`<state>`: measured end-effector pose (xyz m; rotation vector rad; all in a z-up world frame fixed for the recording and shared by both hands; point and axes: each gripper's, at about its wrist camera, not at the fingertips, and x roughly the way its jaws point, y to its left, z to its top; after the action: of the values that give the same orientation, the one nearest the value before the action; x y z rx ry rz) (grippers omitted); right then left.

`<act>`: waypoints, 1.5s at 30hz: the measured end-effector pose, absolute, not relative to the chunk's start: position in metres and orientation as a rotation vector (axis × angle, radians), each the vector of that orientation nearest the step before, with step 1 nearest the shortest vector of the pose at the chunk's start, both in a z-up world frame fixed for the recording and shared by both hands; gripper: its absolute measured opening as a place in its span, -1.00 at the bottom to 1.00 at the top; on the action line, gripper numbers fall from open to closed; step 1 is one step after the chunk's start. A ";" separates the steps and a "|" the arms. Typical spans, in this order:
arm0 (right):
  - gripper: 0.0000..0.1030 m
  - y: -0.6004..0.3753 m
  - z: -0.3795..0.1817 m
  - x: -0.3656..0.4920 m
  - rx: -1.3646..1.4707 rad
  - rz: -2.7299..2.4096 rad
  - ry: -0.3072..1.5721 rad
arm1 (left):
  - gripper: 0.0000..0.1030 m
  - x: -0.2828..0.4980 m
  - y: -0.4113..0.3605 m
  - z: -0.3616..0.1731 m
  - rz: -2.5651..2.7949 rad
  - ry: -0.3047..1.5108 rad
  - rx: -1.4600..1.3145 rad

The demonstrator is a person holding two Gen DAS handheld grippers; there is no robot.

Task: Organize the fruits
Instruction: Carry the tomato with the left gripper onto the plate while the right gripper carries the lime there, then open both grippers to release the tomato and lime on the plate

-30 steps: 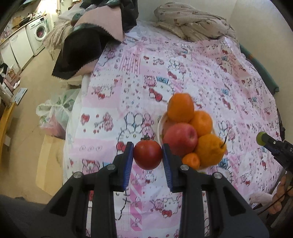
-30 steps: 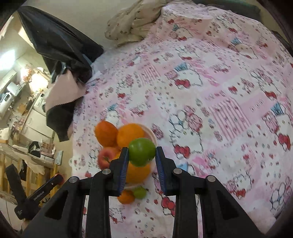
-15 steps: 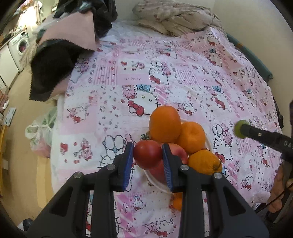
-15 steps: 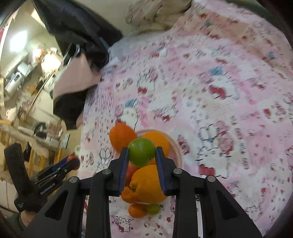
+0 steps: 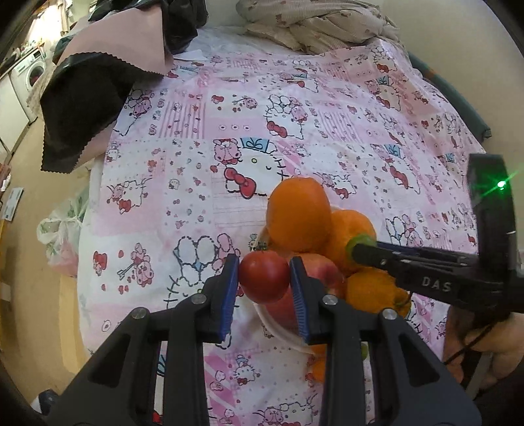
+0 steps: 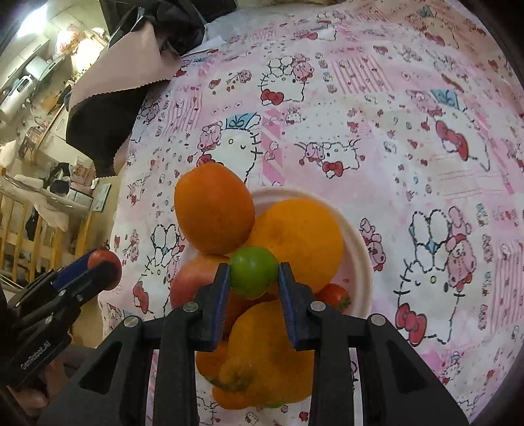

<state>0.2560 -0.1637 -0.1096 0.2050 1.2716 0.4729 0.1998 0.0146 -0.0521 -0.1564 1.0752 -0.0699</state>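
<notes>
A white bowl (image 6: 358, 249) on the pink patterned bedspread holds a pile of fruit: an orange (image 6: 213, 208) on top, more oranges (image 6: 298, 239), a red apple (image 5: 322, 272) and a knobbly orange citrus (image 6: 265, 357). My left gripper (image 5: 263, 278) is shut on a red tomato (image 5: 263, 277) and holds it just above the bowl's left edge. My right gripper (image 6: 252, 273) is shut on a small green fruit (image 6: 252, 272) and holds it over the pile. The bowl's rim shows in the left wrist view (image 5: 278, 331). The right gripper shows there too (image 5: 360, 244).
A black and pink cloth (image 5: 98, 85) hangs over the bed's far left corner. A crumpled beige blanket (image 5: 321, 26) lies at the far edge. A plastic bag (image 5: 62, 239) sits on the floor left of the bed. A small red fruit (image 6: 334, 295) lies in the bowl.
Both grippers have closed in on the bowl with their fruit still held. The tomato has come over the bowl's left edge and the green fruit has moved down over the pile.
</notes>
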 end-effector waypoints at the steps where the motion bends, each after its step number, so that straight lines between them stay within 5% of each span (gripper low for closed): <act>1: -0.39 -0.165 -0.110 0.256 0.218 0.476 1.274 | -0.47 0.201 0.014 -0.051 -0.072 1.071 -0.159; 10: -0.31 -0.184 -0.102 0.249 0.330 0.475 1.296 | -0.47 0.204 0.014 -0.055 -0.074 1.087 -0.182; 13: 0.10 -0.202 -0.086 0.240 0.376 0.440 1.266 | -0.47 0.208 0.010 -0.056 -0.090 1.106 -0.206; 20: 0.26 -0.248 -0.051 0.201 0.440 0.364 1.181 | -0.47 0.240 -0.015 -0.069 -0.131 1.194 -0.331; 33: 0.26 -0.272 -0.045 0.198 0.543 0.374 1.149 | -0.44 0.259 -0.048 -0.087 -0.031 1.274 -0.306; 39: 0.26 -0.271 -0.040 0.196 0.547 0.388 1.140 | 0.23 0.252 -0.052 -0.082 -0.047 1.255 -0.277; 45: 0.26 -0.274 -0.043 0.196 0.547 0.369 1.142 | 0.25 0.245 -0.050 -0.069 -0.063 1.237 -0.273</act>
<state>0.1958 -0.2738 -0.0429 0.5468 1.1425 0.3694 0.2453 -0.0500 -0.0688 -0.2732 1.2372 -0.0634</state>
